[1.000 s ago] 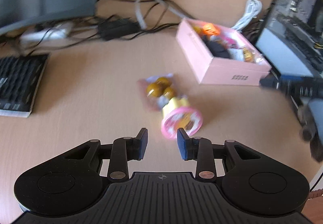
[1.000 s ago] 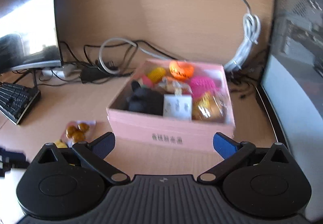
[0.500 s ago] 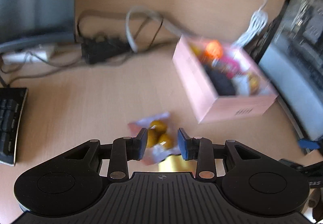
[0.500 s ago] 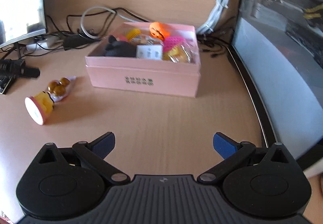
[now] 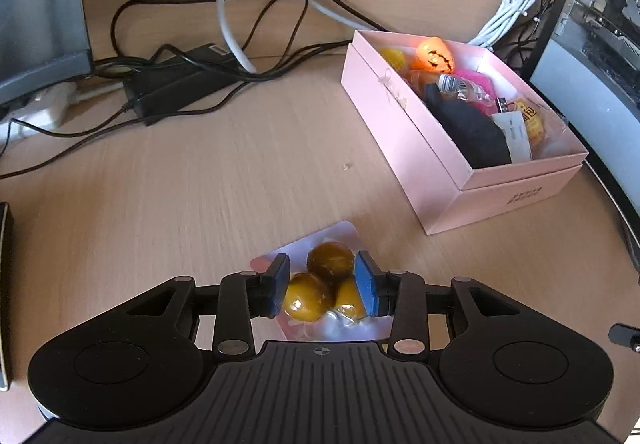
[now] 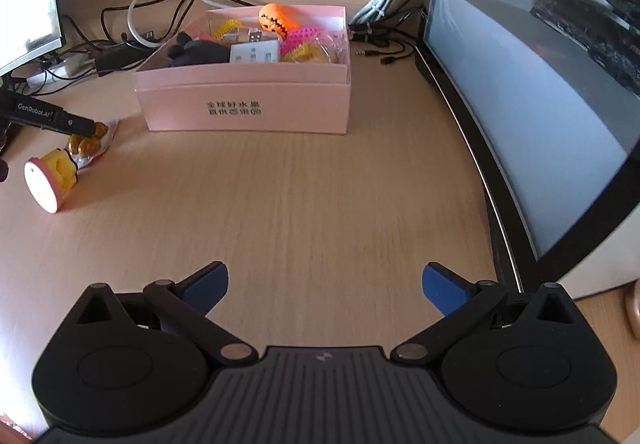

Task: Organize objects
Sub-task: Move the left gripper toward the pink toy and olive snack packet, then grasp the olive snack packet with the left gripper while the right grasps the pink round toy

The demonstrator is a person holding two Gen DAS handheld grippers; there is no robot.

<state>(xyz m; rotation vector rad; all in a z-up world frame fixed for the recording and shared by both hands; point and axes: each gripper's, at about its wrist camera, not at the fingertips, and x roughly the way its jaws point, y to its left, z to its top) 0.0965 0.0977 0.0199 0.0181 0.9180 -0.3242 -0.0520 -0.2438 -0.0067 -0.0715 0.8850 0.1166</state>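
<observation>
The left gripper [image 5: 323, 286] straddles a clear packet of 3 brown balls [image 5: 318, 284] on the wooden desk [image 5: 200, 183], pads beside them, grip uncertain. The right gripper [image 6: 325, 288] hangs wide open before the pink cardboard box [image 6: 244, 103].

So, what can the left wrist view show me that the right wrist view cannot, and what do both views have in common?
Only the left wrist view shows the left gripper with its pads on either side of the packet of brown balls.

Only the right wrist view shows the open right gripper, the yellow and pink toy lying on the desk, and the printed front of the box.

Both show the pink box, the orange pumpkin inside it, and the packet.
</observation>
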